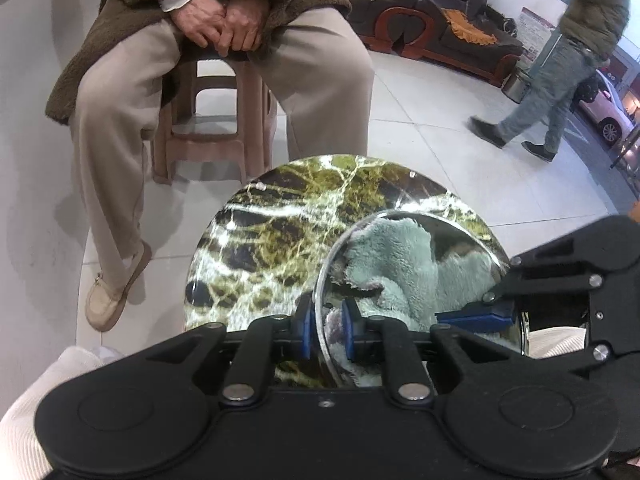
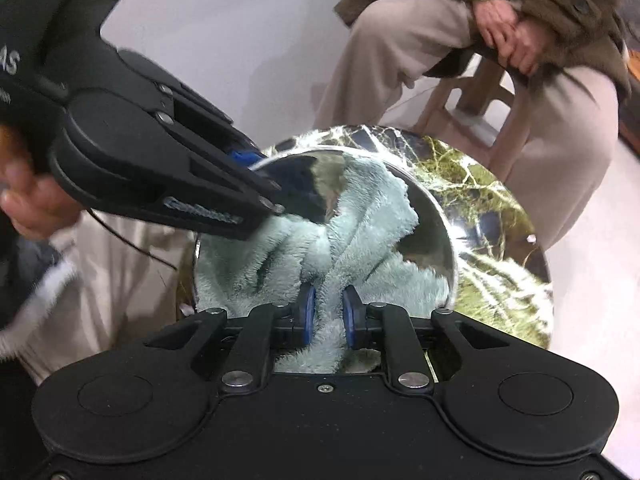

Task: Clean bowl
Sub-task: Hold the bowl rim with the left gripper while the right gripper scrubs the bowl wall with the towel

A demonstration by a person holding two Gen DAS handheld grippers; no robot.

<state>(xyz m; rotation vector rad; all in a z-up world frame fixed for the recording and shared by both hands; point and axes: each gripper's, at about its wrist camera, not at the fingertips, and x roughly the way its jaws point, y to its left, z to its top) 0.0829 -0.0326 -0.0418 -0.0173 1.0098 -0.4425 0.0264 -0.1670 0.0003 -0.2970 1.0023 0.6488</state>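
A shiny steel bowl (image 1: 460,236) stands on a small round marble table (image 1: 280,232). My left gripper (image 1: 326,330) is shut on the bowl's near rim, one blue pad outside and one inside. A fluffy pale-green cloth (image 1: 404,276) lies inside the bowl. In the right wrist view the bowl (image 2: 436,216) is filled by the cloth (image 2: 360,232), and my right gripper (image 2: 329,314) is shut on a fold of it. The left gripper (image 2: 256,164) reaches in from the upper left and clamps the far rim. The right gripper (image 1: 490,312) enters the left wrist view from the right.
A person in a brown coat and beige trousers (image 1: 120,120) sits on a plastic stool (image 1: 212,120) just beyond the table. Another person (image 1: 560,60) walks across the tiled floor at the right. A dark sofa (image 1: 440,12) stands at the back.
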